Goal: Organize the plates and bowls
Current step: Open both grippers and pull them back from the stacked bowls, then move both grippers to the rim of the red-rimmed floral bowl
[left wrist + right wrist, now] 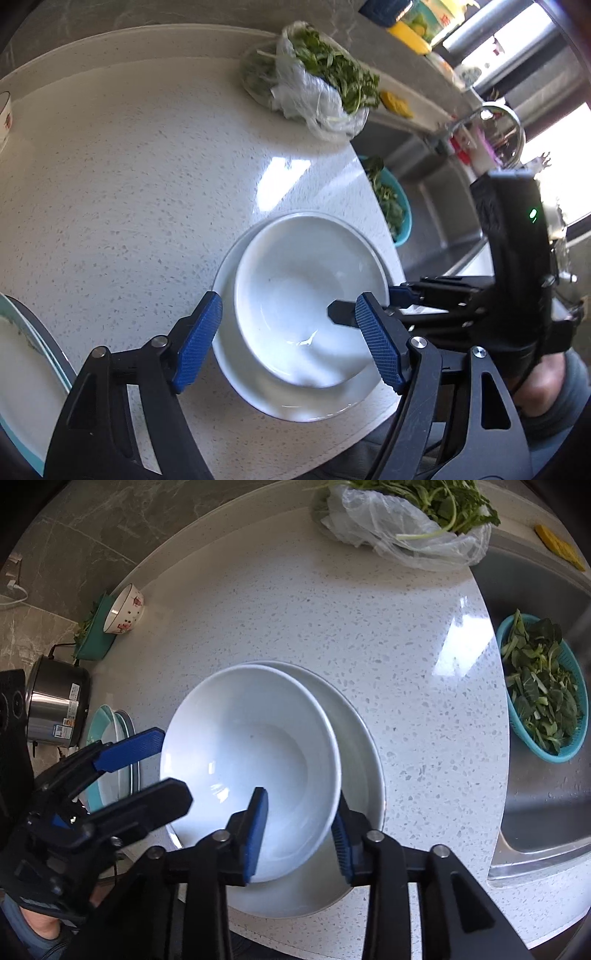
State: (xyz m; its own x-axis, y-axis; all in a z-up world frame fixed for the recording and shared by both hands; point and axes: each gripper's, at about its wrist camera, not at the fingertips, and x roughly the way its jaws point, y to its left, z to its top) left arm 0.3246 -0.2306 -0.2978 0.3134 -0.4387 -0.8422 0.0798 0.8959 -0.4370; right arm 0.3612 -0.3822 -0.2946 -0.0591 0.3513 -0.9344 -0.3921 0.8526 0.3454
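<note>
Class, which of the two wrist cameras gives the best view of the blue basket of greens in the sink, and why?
The right wrist view: the blue basket shows almost whole, its rim and leaves clear, sitting in the sink. The left wrist view shows only part of the basket, cut off by the counter edge.

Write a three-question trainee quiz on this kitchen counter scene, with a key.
1. True or false: the white bowl sits in a wider white dish.
2. The blue basket of greens is: A on the counter; B in the sink; C on the dish.
3. Fill in: the right gripper straddles the bowl's ____.

Key: 1 true. 2 B. 3 rim; its pads do not visibly press it. The left gripper stands open too.
</note>
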